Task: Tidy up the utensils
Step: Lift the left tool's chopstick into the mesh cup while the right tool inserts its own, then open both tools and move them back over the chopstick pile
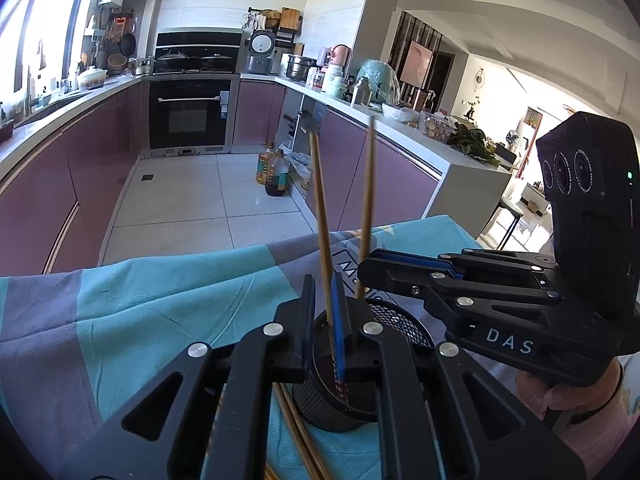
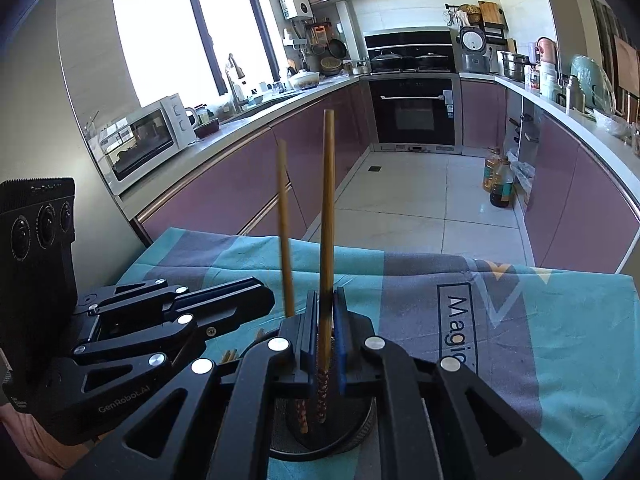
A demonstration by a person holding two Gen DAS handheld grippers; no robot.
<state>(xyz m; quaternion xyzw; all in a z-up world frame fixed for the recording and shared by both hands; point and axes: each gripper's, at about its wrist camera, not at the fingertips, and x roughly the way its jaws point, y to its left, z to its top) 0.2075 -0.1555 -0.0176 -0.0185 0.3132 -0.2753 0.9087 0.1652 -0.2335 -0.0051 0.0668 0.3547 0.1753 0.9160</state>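
Observation:
Two brown chopsticks stand upright with their patterned lower ends inside a black mesh cup [image 1: 334, 412] [image 2: 352, 436] on the cloth-covered table. My left gripper [image 1: 324, 292] [image 2: 264, 294] is shut on one chopstick [image 1: 320, 200] [image 2: 286, 240] just above the cup. My right gripper [image 2: 326, 304] [image 1: 368, 270] is shut on the other chopstick [image 2: 328, 200] [image 1: 367, 200]; it comes in from the right in the left wrist view. The two grippers sit side by side, tips nearly touching. A hand [image 1: 568, 396] holds the right gripper.
A teal and grey cloth [image 1: 160, 312] [image 2: 540, 320] covers the table. Loose chopsticks [image 1: 298, 436] [image 2: 230, 356] lie on it beside the cup. Beyond the table's far edge are a tiled floor, purple cabinets, an oven [image 1: 190, 114] and oil bottles [image 1: 276, 174].

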